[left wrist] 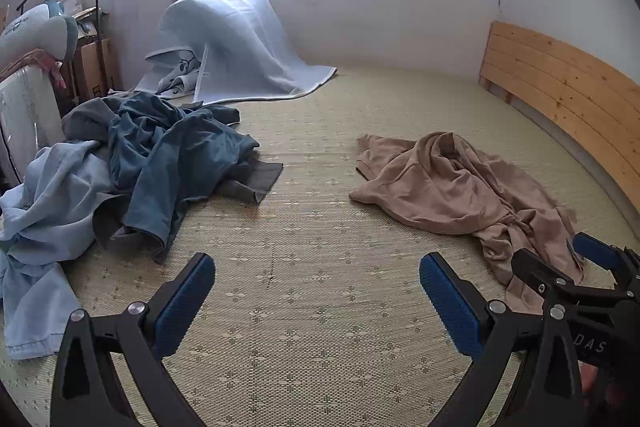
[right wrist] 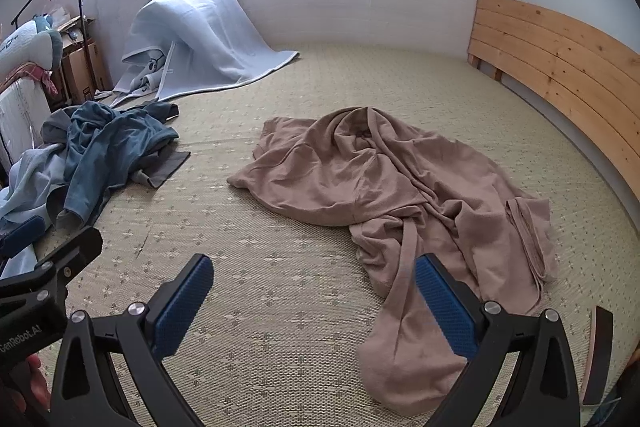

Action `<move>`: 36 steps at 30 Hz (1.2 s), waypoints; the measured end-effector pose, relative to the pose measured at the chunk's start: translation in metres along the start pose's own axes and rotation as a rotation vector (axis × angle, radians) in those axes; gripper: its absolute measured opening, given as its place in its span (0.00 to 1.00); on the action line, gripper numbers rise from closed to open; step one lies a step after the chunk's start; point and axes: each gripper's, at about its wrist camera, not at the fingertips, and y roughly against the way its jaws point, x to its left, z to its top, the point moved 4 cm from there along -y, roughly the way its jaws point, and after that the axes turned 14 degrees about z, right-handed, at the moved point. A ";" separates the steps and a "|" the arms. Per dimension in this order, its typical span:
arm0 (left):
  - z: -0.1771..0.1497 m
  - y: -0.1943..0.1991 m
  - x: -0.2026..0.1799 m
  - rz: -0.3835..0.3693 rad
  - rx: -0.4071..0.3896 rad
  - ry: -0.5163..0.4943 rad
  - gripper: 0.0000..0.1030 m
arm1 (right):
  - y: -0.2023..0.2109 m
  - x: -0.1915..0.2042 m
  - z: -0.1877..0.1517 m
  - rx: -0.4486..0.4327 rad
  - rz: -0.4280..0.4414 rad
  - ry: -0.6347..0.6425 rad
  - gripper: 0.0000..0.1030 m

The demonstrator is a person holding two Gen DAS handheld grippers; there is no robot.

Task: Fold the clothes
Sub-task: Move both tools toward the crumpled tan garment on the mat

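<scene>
1. Several garments lie heaped at the left: a light blue garment (left wrist: 44,195), a teal shirt (left wrist: 168,151) and a grey piece (left wrist: 256,179), overlapping. A grab there risks lifting two layers at once.
2. Left gripper (left wrist: 316,291) hangs wide, empty, over bare woven mat (left wrist: 312,211), near nothing to fold.
3. Tan garment (right wrist: 360,179) sprawls crumpled mid-mat, sleeve twisted toward the right gripper (right wrist: 312,291), also wide and empty. Pinching the bunched sleeve instead of a hem would likely drag the twist into the fold.
4. Wooden headboard (right wrist: 560,67) stands close on the right, limiting spreading room.
</scene>
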 end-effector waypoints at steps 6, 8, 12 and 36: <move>0.000 0.002 -0.006 -0.007 -0.002 -0.002 1.00 | 0.002 -0.010 -0.001 0.000 -0.005 -0.008 1.00; 0.000 0.001 -0.008 -0.008 -0.001 -0.006 1.00 | 0.003 -0.011 -0.001 0.000 -0.008 -0.010 1.00; 0.000 0.001 -0.010 -0.008 0.001 -0.008 1.00 | 0.005 -0.012 -0.001 -0.007 -0.007 -0.007 1.00; 0.002 0.003 -0.026 -0.033 0.000 -0.007 1.00 | 0.012 -0.053 0.006 -0.022 -0.059 -0.023 1.00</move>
